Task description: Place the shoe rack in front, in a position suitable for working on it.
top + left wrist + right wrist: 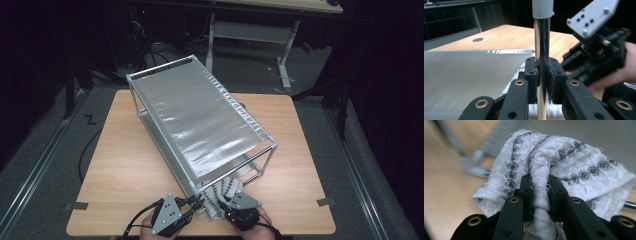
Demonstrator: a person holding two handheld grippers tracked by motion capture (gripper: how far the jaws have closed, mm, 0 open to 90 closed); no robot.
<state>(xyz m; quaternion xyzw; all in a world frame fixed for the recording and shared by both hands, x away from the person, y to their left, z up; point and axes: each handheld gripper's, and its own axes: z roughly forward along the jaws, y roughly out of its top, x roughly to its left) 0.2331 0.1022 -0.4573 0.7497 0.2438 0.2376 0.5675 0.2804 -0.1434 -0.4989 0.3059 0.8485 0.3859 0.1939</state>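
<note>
A metal-framed rack with a grey sheet over its top lies diagonally across the wooden table. At its near corner my left gripper is shut on the upright chrome post, with the jaws clamped on either side of it. Just to the right, my right gripper is shut on a white cloth with grey zigzag bands. In the right gripper view a fold of that cloth is pinched between the jaws. The right gripper also appears close by in the left gripper view.
The rack's lower grey shelf stretches left of the post. A round hole marks the table's far part. Bare tabletop lies left and right of the rack. A desk frame stands on the floor beyond the table.
</note>
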